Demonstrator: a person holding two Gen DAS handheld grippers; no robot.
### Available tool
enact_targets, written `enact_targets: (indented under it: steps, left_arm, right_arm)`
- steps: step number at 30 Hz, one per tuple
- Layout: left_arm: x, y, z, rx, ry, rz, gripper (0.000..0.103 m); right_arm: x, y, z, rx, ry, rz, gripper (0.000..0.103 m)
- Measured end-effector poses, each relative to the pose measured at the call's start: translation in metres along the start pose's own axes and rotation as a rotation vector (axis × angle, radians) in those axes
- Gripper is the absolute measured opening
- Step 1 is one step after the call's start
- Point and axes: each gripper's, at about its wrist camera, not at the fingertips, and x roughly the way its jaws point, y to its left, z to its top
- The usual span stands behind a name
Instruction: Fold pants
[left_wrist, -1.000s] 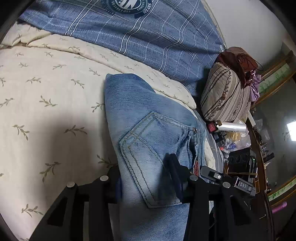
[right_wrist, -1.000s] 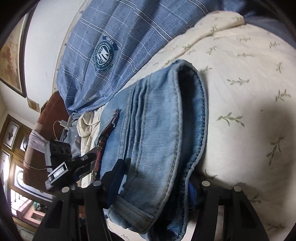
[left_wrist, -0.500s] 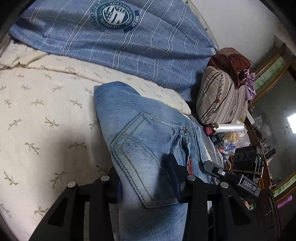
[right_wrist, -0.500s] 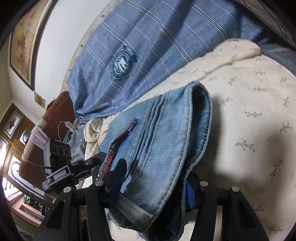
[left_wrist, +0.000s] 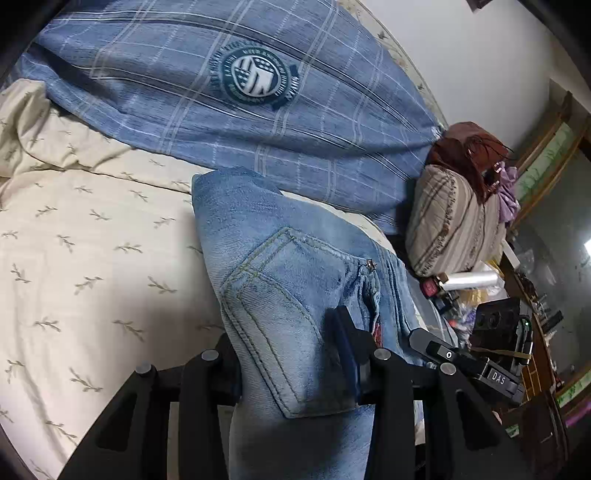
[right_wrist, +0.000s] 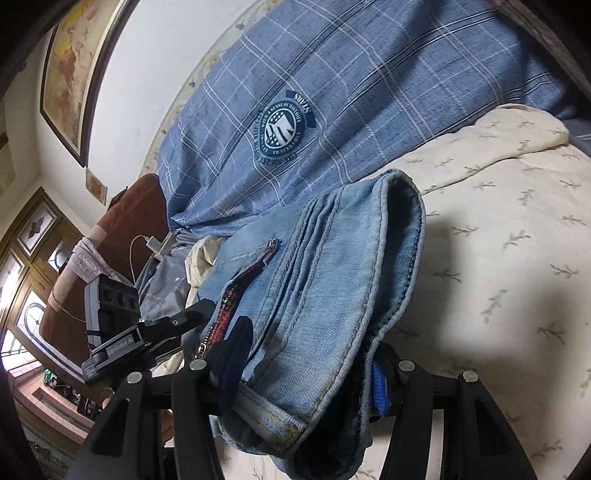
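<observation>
While both grippers clamp folded jeans (left_wrist: 295, 280): left gripper (left_wrist: 291, 354) fingers pinch pocket side, right gripper (right_wrist: 306, 354) fingers pinch hem and zipper side. Jeans held above bed (left_wrist: 92, 258), near its blanket (left_wrist: 229, 92) end.

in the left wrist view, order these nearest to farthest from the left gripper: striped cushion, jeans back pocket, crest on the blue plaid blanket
1. jeans back pocket, between the fingers
2. striped cushion, right of the jeans
3. crest on the blue plaid blanket, top, farthest back
</observation>
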Motion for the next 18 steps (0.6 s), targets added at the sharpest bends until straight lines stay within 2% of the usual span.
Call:
enact_targets:
  steps: [11,18]
  left_arm:
    - [-0.004,0.024,0.007,-0.047,-0.018,0.068,0.042]
    - [0.002,0.031,0.007,-0.051,0.002,0.112,0.042]
  right_arm:
    - [0.035,0.011,0.007,-0.021,0.031,-0.01,0.058]
    - [0.051,0.009,0.008,-0.025,0.066,-0.031,0.058]
